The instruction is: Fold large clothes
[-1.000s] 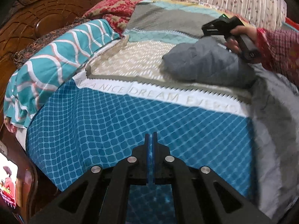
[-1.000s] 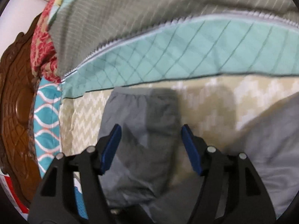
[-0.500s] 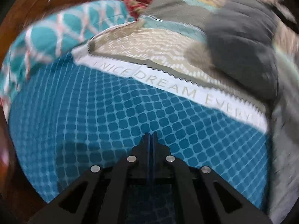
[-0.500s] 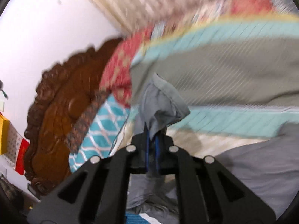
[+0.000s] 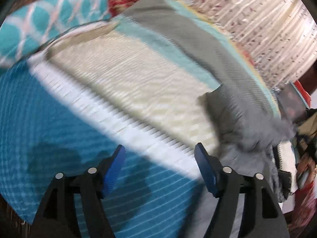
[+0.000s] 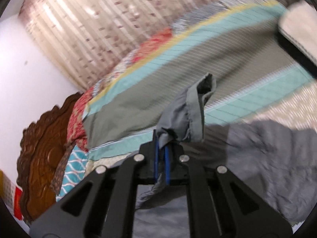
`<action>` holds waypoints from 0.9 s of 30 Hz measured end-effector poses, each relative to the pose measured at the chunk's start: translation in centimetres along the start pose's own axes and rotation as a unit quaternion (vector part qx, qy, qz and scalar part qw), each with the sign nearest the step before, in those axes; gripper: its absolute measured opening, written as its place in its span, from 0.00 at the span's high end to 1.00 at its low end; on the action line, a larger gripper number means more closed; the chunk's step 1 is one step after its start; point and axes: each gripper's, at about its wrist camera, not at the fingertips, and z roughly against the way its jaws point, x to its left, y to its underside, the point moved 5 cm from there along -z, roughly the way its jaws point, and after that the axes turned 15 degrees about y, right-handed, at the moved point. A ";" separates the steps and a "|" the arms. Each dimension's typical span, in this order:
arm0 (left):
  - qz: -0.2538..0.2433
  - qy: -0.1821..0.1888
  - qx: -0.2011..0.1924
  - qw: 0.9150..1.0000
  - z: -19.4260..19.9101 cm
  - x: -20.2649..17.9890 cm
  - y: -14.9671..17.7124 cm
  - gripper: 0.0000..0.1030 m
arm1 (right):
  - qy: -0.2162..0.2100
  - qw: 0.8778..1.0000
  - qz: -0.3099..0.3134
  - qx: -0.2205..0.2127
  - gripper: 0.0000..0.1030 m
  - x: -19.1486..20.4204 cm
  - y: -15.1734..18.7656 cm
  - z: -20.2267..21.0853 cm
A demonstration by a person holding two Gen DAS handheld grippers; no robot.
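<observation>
Grey garment is pinched in the right gripper, whose blue pads are pressed together on a bunched edge of the cloth. A hemmed, tube-like end of it sticks up past the fingertips, and more grey fabric spills below and to the right of the gripper across the bed cover. That view is fairly blurry, so I can't tell which part of the garment the hem belongs to.

Using the garment as the reference: behind it runs the grey and aqua striped part of the bed cover, with a red patterned pillow off to its left and a carved wooden headboard further left again. A pale patterned curtain hangs beyond the far edge of the bed.

Left gripper has its jaws spread wide, having just been opening, with nothing between the blue pads. It hangs over the blue dotted part of the cover, and the grey garment lies just to the right of it, crumpled over the bed's right side, not touching the pads. A teal wavy-patterned pillow sits well away from the garment, at the upper left of the left wrist view. This shot is heavily smeared too.
</observation>
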 end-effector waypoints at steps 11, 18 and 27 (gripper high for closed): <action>-0.107 0.030 0.120 0.987 -16.9 -14.3 -4.4 0.05 | 0.111 0.984 -0.049 0.127 0.81 -13.0 9.7 -4.9; -0.155 -0.079 0.138 0.975 -26.4 -13.3 -4.2 0.05 | 0.149 0.985 -0.083 0.040 0.44 -16.0 10.4 1.1; -0.186 -0.119 0.129 0.967 -27.4 -14.6 -5.1 0.05 | 0.100 0.994 0.035 0.041 0.35 -10.8 9.1 -0.2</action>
